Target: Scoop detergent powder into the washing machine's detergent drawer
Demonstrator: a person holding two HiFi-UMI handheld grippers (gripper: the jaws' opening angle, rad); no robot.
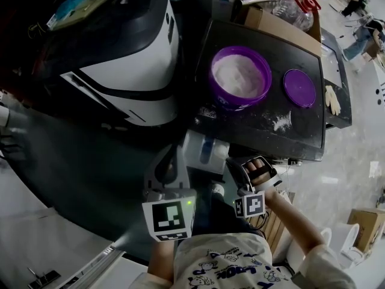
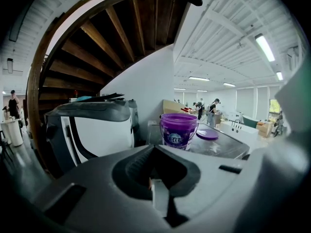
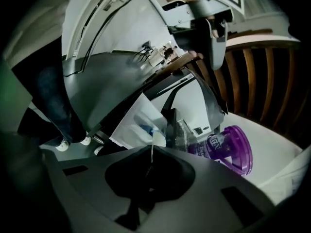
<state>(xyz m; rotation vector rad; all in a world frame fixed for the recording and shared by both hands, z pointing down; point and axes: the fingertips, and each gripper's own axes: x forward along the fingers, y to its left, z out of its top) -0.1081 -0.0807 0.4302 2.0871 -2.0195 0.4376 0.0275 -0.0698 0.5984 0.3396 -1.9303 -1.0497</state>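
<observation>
Right tool (image 3: 149, 152) clamped on a white scoop (image 3: 156, 139) at the drawer (image 1: 204, 150); left tool (image 2: 156, 186) closed, empty. Behind: open tub (image 1: 239, 77), lid (image 1: 299, 88), spilled powder (image 1: 281, 122) on counter (image 1: 289, 56).

- Detergent tub (image 1: 239, 77) sits on the bench (image 1: 304, 138), lid (image 1: 299, 88) to its right.
- Washing machine (image 1: 120, 59) stands left of the bench.
- Detergent drawer (image 1: 204, 152) lies before both.

At one o'clock a clear red-capped jug (image 1: 286, 11) lies in a cardboard box (image 1: 278, 27); at three o'clock, a pale glove (image 1: 332, 99).
</observation>
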